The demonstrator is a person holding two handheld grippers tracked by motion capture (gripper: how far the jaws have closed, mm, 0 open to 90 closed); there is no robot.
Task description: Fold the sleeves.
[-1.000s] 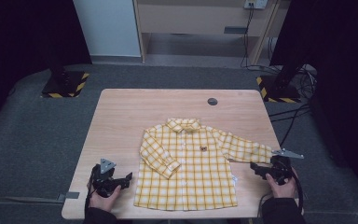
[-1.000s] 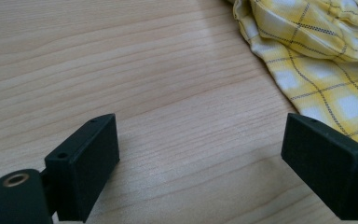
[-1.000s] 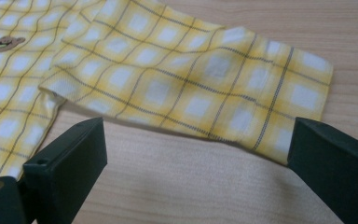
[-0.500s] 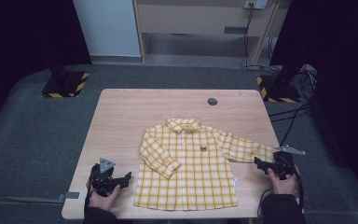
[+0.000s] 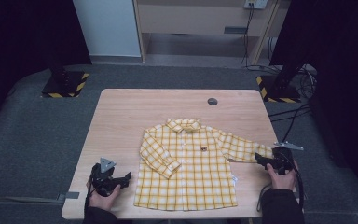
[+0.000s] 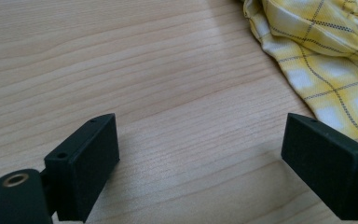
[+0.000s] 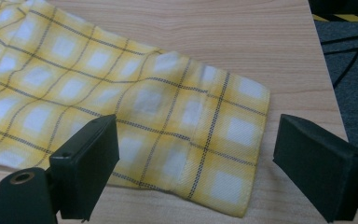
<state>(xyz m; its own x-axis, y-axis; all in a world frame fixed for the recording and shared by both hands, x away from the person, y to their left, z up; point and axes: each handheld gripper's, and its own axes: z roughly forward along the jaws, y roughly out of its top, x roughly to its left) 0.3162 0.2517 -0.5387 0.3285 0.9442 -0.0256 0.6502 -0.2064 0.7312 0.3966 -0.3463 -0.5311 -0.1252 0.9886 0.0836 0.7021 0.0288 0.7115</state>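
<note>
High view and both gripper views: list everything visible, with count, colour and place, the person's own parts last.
shirt: one, yellow and white check, flat on the table's near half
right cuff: one, same check, between the right gripper's open jaws, untouched
table: one, light wood, centre
round disc: one, dark, far right of the tabletop
striped bases: two, black and yellow, on the floor beyond the far corners
left gripper: one, black, open, beside the shirt's hem
right gripper: one, black, jaws just been closing
hands: two, near edge

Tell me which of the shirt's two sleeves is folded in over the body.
The sleeve on the left gripper's side: it bends back across the shirt front. The other sleeve lies stretched out straight toward the right gripper.
</note>
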